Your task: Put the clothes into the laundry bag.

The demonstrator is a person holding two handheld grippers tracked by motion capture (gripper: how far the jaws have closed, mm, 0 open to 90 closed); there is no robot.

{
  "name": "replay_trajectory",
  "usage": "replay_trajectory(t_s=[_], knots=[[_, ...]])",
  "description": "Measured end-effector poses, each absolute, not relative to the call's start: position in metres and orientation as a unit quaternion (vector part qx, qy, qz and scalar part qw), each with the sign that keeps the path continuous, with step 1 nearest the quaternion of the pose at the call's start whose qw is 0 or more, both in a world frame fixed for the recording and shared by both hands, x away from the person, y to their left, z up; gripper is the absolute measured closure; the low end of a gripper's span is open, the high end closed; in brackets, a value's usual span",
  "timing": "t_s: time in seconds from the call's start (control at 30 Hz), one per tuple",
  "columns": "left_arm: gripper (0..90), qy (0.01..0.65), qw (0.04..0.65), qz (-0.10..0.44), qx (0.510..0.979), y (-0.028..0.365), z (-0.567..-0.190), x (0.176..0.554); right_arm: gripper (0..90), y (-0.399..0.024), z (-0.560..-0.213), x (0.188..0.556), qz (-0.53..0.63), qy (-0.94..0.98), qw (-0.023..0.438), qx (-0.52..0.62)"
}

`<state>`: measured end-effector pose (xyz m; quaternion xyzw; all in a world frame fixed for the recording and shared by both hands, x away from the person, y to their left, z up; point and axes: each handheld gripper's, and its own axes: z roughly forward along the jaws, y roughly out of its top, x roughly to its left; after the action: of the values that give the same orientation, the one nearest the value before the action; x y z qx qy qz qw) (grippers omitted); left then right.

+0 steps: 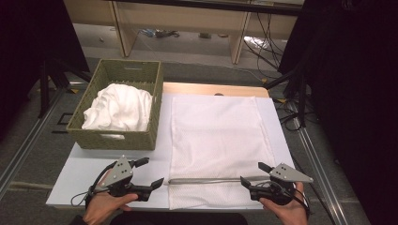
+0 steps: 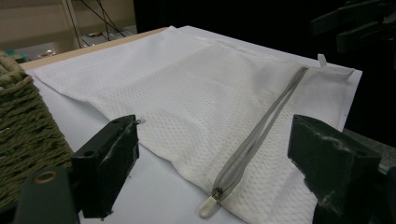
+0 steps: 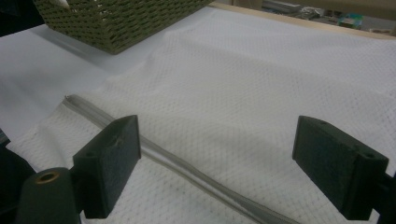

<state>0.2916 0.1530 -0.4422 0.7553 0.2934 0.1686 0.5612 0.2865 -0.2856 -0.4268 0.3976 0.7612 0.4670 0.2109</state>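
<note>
Mesh this thin worries me: with both grippers' fingers spread and empty, my left gripper [image 1: 151, 172] could miss the zipper pull [image 2: 208, 206] and bunch the laundry bag [image 1: 216, 140] instead.

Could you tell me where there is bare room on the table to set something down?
Free: the near-left corner between the basket, the mesh bag and the left gripper, and a thin strip right of the bag. The bag covers the middle, and the right gripper crowds its zipper.
</note>
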Motion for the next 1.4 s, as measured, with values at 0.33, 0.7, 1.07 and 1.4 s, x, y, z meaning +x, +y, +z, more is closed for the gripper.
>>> replay_trajectory(t_s=[0.33,0.7,1.07,1.4], knots=[[16.3,0.299,0.550,0.165,0.762,0.153,-0.444,0.293,16.6,-0.286,-0.428,0.290,0.451,0.773,0.215,0.390],[16.8,0.315,0.537,0.166,0.765,0.158,-0.448,0.302,16.7,-0.282,-0.431,0.298,0.450,0.773,0.214,0.392],[16.2,0.342,0.508,0.157,0.775,0.160,-0.452,0.305,22.7,-0.271,-0.443,0.333,0.407,0.822,0.176,0.358],[16.5,0.354,0.488,0.156,0.782,0.168,-0.455,0.306,36.3,-0.249,-0.462,0.358,0.332,0.883,0.156,0.293]])
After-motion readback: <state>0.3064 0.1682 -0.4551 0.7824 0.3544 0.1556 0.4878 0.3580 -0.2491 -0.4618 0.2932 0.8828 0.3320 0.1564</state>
